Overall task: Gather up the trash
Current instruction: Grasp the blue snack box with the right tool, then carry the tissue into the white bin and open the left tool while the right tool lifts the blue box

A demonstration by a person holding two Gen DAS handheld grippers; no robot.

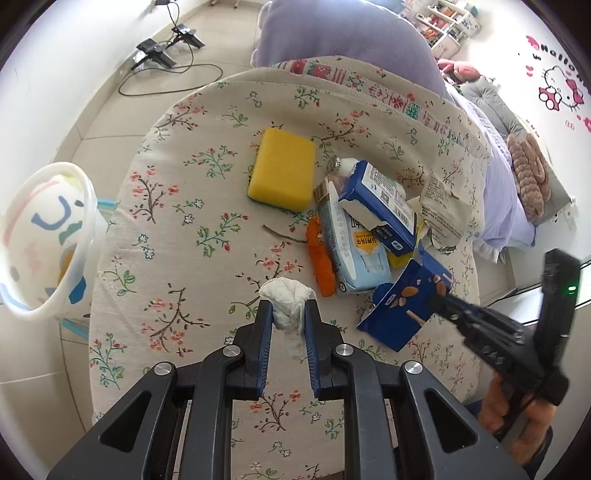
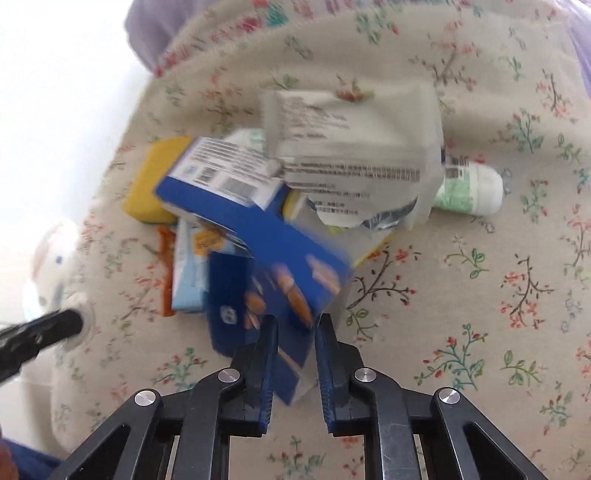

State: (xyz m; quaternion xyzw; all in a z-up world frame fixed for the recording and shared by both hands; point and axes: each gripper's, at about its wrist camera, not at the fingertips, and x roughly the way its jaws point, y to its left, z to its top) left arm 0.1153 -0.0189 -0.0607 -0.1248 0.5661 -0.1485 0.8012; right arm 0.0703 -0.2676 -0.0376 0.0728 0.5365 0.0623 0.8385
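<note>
floral tablecloth [image 1: 177,192], yellow sponge [image 1: 282,168], purple blanket [image 1: 343,33], floor cables [image 1: 166,70]

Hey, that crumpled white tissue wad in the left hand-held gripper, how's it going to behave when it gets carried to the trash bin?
The tissue wad is probably very light and soft: it looks squashed between the left hand-held gripper fingers. A loose tail hangs below, so it may flop or snag. It likely won't slip, but could stick to the pads when released over the trash bin.
</note>
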